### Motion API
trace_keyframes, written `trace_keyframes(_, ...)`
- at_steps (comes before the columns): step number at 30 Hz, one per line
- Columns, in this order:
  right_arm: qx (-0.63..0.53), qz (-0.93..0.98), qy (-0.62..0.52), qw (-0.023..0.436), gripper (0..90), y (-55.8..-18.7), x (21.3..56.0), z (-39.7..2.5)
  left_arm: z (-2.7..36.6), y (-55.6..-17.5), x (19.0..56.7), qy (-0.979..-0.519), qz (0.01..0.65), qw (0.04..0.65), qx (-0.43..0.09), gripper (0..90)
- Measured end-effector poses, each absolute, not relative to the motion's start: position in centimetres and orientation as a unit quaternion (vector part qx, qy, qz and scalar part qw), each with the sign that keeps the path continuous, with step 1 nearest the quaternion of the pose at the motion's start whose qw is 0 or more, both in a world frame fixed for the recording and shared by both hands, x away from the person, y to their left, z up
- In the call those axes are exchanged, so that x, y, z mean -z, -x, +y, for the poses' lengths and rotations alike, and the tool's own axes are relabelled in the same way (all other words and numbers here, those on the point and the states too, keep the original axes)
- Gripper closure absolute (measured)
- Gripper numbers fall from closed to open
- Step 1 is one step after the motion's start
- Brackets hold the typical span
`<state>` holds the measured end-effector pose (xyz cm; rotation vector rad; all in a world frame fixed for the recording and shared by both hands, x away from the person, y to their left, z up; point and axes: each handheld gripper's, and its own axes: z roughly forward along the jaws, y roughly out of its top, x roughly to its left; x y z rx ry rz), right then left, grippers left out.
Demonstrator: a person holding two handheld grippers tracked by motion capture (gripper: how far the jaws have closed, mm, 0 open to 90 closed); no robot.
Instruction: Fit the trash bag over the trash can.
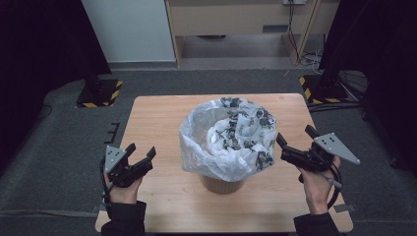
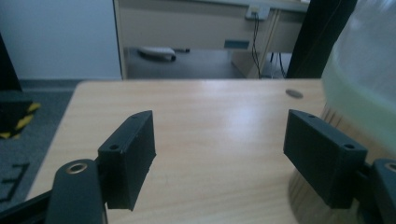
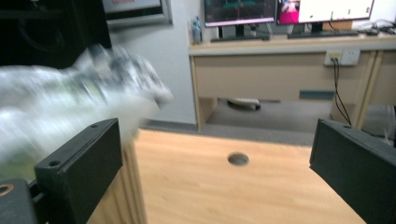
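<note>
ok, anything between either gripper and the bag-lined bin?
Nothing visible. The left gripper and right gripper flank the bin with its plastic bag; bare table lies between.

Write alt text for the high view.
A small bin lined with a leaf-printed plastic bag stands mid-table. A person's hands hold the left gripper and right gripper open on either side of it, neither touching the bag.

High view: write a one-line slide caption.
Two open grippers, left gripper and right gripper, flank a bag-lined bin on the table.
</note>
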<state>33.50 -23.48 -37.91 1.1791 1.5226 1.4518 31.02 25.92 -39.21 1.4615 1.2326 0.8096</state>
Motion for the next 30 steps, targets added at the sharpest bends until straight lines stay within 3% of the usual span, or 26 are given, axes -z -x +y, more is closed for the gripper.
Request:
trace_keyframes(13,-0.493,0.632,-0.503,0.323,2.6,-34.3,45.7,-24.6,24.3,-30.7,33.4,-0.580,0.475,0.537,-0.386,22.8)
trace_keyframes(21,-0.449,0.658,-0.518,0.312,3.3,-34.6,49.2,-24.8,22.7,-31.4,31.0,-0.575,0.451,0.568,-0.379,21.1)
trace_keyframes(30,-0.425,0.673,-0.525,0.302,3.9,-34.8,50.8,-25.1,20.8,-32.5,28.7,-0.574,0.412,0.607,-0.364,19.1)
